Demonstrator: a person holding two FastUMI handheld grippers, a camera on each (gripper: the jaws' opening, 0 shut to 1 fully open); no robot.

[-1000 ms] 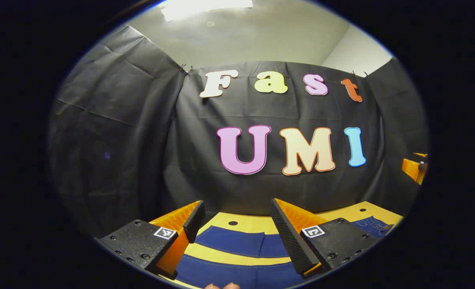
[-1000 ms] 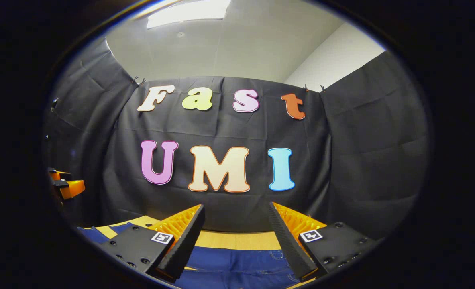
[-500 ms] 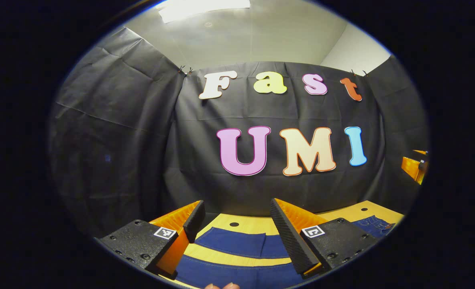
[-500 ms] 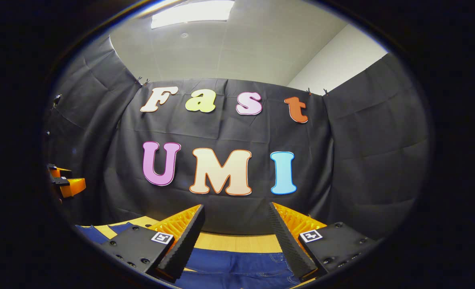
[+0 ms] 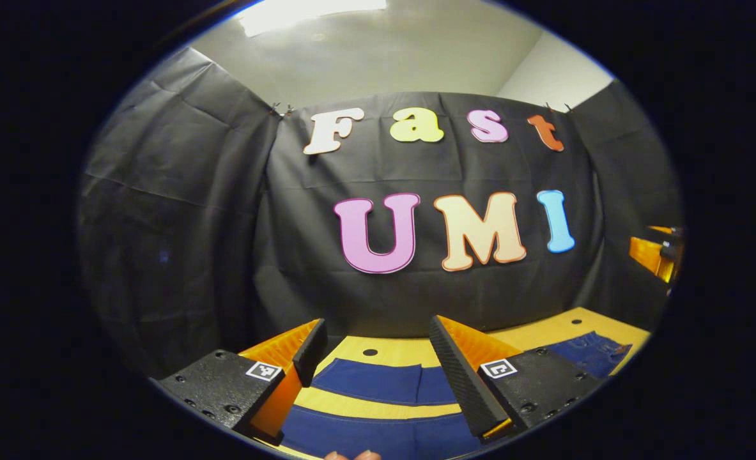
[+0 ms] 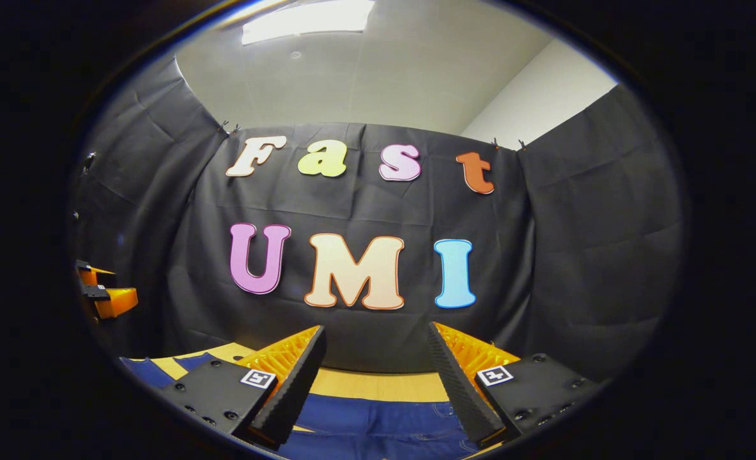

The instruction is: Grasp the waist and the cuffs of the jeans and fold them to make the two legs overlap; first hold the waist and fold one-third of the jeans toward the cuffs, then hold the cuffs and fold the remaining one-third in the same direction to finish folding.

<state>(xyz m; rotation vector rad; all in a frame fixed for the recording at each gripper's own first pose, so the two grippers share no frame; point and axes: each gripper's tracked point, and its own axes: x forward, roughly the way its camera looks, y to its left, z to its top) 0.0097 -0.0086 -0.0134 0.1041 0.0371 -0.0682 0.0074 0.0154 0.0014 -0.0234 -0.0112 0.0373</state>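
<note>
- Black cloth wall [image 6: 582, 255] w/ creases, hung across back & both sides, clipped at top corners
- White ceiling [image 6: 365, 76] above, lit panel [image 6: 307, 16] near top edge
- White room wall [image 6: 544, 89] behind cloth, upper right
- Wood-tone tabletop [image 5: 390, 348] w/ small dark hole [image 5: 370, 352]

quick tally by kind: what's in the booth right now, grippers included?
Grippers: 2, left gripper and right gripper, both open above the table
Jeans: 1, blue jeans lying spread with the two legs apart
Tables: 1, wooden table
Total: 4
</note>
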